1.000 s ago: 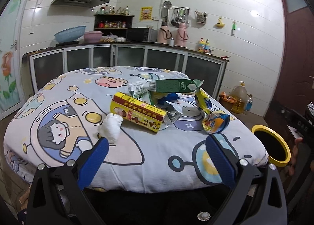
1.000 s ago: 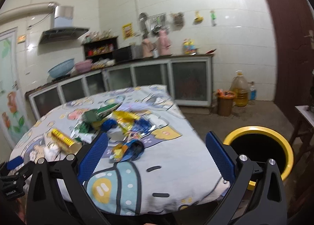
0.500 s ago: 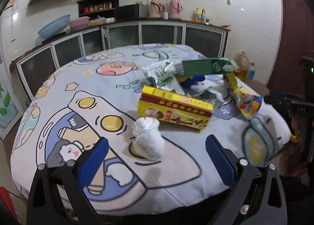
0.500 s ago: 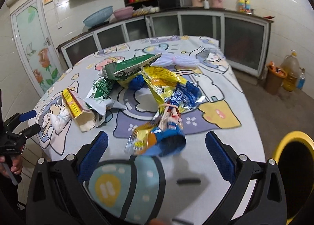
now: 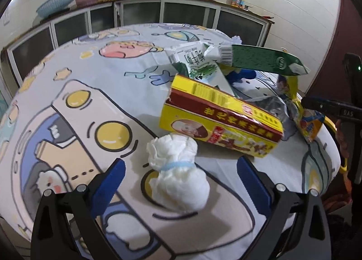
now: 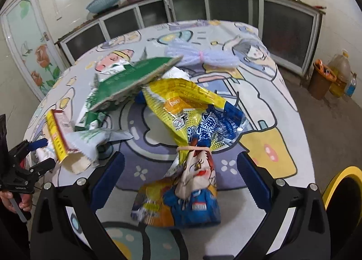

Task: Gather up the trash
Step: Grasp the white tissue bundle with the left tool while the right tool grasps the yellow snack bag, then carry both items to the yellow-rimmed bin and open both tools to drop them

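On tabletop (image 5: pixel 126 83): left hand-held gripper (image 5: pixel 179 179) spread wide around tissue wad (image 5: pixel 178 174), right hand-held gripper (image 6: pixel 179 167) spread around wrapper bundle (image 6: pixel 192 169). Advice: lower, centre, squeeze below rubber band; avoid yellow box (image 5: pixel 221 119).

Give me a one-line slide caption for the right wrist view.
Open right gripper straddling banded snack wrappers on the cartoon tablecloth.

White tissue wad (image 5: pixel 178 177), banded blue at the neck, lies on the tablecloth just before a yellow-red box (image 5: pixel 220 121) lying flat. Snack wrappers (image 6: pixel 192 144), tied by a rubber band, sprawl beside a tilted green carton (image 6: pixel 133 78).
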`<state>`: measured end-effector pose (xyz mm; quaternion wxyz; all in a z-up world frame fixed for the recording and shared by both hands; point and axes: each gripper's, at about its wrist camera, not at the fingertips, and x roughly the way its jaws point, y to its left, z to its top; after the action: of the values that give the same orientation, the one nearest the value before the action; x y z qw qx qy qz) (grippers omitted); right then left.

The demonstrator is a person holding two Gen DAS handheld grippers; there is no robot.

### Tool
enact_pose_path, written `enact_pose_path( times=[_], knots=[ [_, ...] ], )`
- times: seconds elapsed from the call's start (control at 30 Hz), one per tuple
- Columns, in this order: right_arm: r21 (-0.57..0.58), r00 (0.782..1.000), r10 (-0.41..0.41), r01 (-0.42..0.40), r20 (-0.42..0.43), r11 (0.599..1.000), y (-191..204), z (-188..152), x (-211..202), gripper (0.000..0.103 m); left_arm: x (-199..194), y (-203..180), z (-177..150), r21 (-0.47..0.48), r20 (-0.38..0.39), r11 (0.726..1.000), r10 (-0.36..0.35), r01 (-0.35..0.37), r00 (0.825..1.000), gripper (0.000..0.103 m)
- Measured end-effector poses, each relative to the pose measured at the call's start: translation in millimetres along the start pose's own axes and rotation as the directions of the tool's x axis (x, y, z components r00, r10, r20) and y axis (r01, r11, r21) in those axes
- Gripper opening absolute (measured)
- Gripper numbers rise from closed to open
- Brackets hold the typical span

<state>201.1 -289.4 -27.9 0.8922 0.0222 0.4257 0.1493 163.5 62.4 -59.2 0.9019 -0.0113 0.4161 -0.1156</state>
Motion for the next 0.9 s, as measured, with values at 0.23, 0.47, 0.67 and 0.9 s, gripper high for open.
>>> enact_pose_path(
  times=[0.23,0.47,0.67,0.9],
  knots=[
    [0.013,0.999,-0.021,0.022,-0.046,1.0,-6.1,-0.9,20.2,0.082,17.4,7.5,1.7,-0.044,-0.026,0.999,-0.018,0.016,1.0,0.088],
    [0.038,0.996,-0.012,0.015,-0.086,0.999,-16.0,-7.9,29.5,0.042,21.7,8.4,2.7,-0.044,-0.031,0.999,0.013,-0.014,0.999,0.036],
    [0.098,1.0,0.007,-0.006,-0.016,0.995,-26.7,-11.0,-0.8,0.038,5.0,19.1,1.7,-0.09,-0.003,0.996,-0.005,0.004,1.0,0.033],
    [0.133,0.996,0.004,-0.016,0.091,0.991,-38.7,-7.5,-51.8,0.038,-39.7,26.1,5.6,-0.091,0.088,0.996,0.008,0.0,0.996,0.033]
  ],
)
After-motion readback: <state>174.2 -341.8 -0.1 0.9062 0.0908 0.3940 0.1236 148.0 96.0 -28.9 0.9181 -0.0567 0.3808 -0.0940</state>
